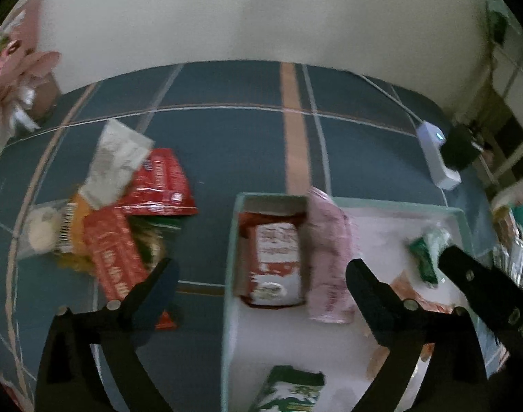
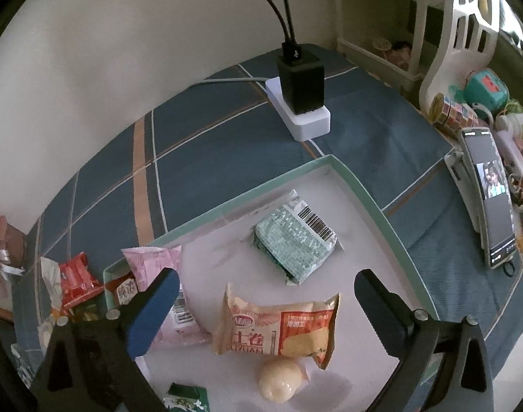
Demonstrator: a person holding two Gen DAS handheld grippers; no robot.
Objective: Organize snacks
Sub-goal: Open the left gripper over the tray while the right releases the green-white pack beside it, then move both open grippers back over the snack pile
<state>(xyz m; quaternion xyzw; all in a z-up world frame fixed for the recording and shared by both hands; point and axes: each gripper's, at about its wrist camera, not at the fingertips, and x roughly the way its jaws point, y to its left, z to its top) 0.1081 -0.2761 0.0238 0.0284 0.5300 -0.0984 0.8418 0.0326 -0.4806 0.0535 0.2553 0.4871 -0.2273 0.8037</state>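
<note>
Both tongs, left tongs and right tongs, gape wide and hold nothing above the green-rimmed tray. The orange packet and pale bun lie inside. Loose red packets, somewhat blurred, wait on the counter; reaching could knock the phone or charger.

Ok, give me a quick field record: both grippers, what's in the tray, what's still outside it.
left gripper: open, nothing between the jaws, above the tray's left edge
right gripper: open, empty, over the tray
tray: white floor, green rim
in tray: green packet, orange packet, pink packet, pale round snack, red carton in small box
outside tray: red packets heaped on the blue cloth, left of tray
</note>
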